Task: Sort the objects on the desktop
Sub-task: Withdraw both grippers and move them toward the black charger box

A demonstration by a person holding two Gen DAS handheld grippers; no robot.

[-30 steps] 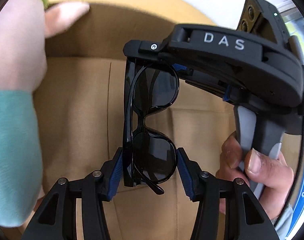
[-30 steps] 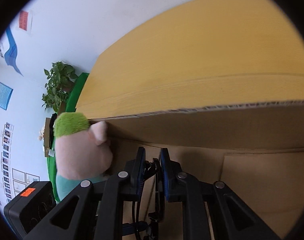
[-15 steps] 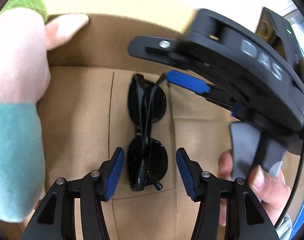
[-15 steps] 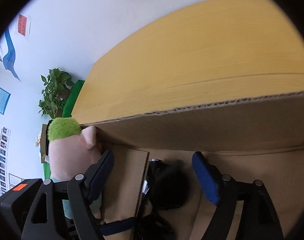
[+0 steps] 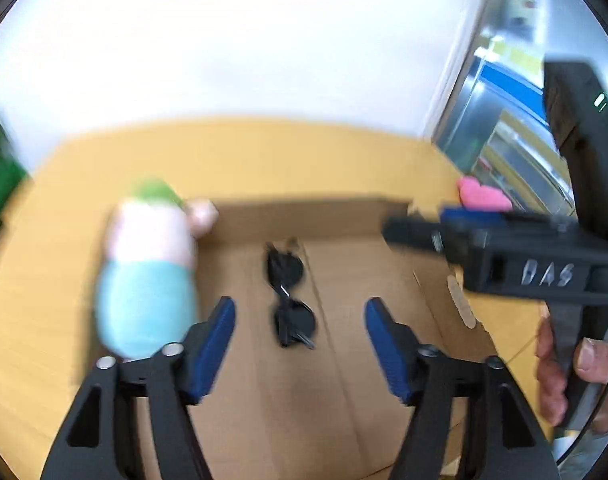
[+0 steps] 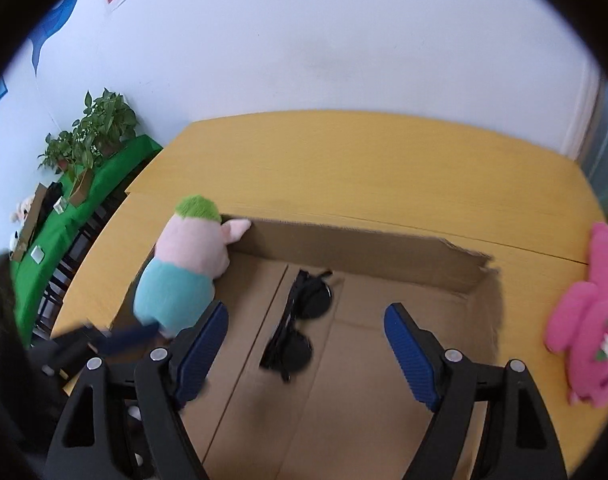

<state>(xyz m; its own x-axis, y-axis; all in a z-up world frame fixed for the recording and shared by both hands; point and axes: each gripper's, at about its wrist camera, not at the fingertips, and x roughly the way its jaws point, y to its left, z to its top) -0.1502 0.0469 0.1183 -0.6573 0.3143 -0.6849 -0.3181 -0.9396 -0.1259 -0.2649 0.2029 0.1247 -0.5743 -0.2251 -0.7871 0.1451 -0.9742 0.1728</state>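
Both my left gripper (image 5: 299,336) and right gripper (image 6: 306,338) had jaws spread wide, holding nothing. The folded black plastic sunglasses (image 6: 299,320) lay between and beyond them on the brown cardboard box (image 6: 384,248) floor. I judged a careless sweep toward the pink plush toy (image 6: 584,320), right of my right jaws, could clip the box wall.

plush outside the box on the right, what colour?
Pink plush, lying on the table beside the box; clearest in the right wrist view.

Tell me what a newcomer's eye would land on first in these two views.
Black sunglasses lie folded on the floor of the open cardboard box, between the spread blue pads of the right gripper. A plush pig with green hair leans in the box's left corner. A bright pink plush sits outside the box on the yellow table, at right.
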